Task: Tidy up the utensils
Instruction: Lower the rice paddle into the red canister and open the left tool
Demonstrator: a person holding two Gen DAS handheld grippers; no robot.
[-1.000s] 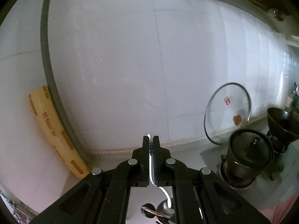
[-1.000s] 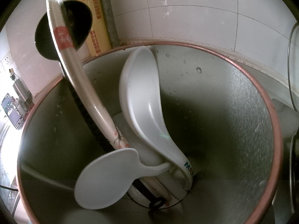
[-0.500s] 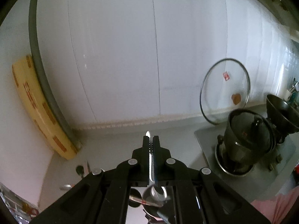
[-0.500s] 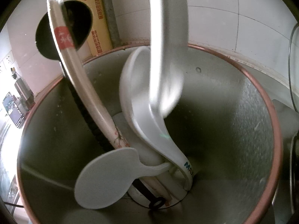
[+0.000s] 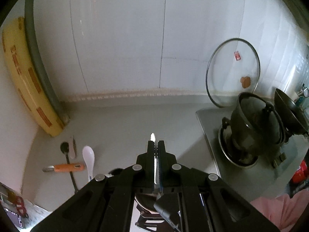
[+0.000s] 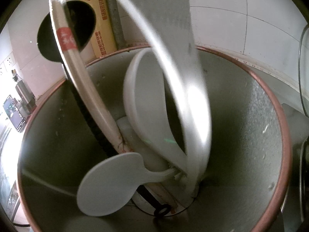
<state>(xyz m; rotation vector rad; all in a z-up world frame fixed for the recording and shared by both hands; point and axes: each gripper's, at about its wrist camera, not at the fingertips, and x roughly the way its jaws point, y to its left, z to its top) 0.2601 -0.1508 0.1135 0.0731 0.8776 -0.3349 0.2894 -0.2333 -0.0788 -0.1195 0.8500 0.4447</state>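
A: Our left gripper (image 5: 156, 150) stays clenched on a metal utensil (image 5: 153, 137), tip poking out ahead of the pads. Since a second ago we've dropped toward the counter (image 5: 125, 123).

B: In the right view a blurred spoon (image 6: 173, 58) has come down into the holder (image 6: 270, 135). Right gripper's own state: can't tell.

A: One more utensil nearly stowed, we judge.

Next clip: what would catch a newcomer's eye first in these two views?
In the right wrist view, a blurred pale utensil sweeps down into the copper-rimmed metal container, over the white spoons already inside. In the left wrist view, the left hand-held gripper pinches a thin metal handle; a glass lid leans on the tiled wall.
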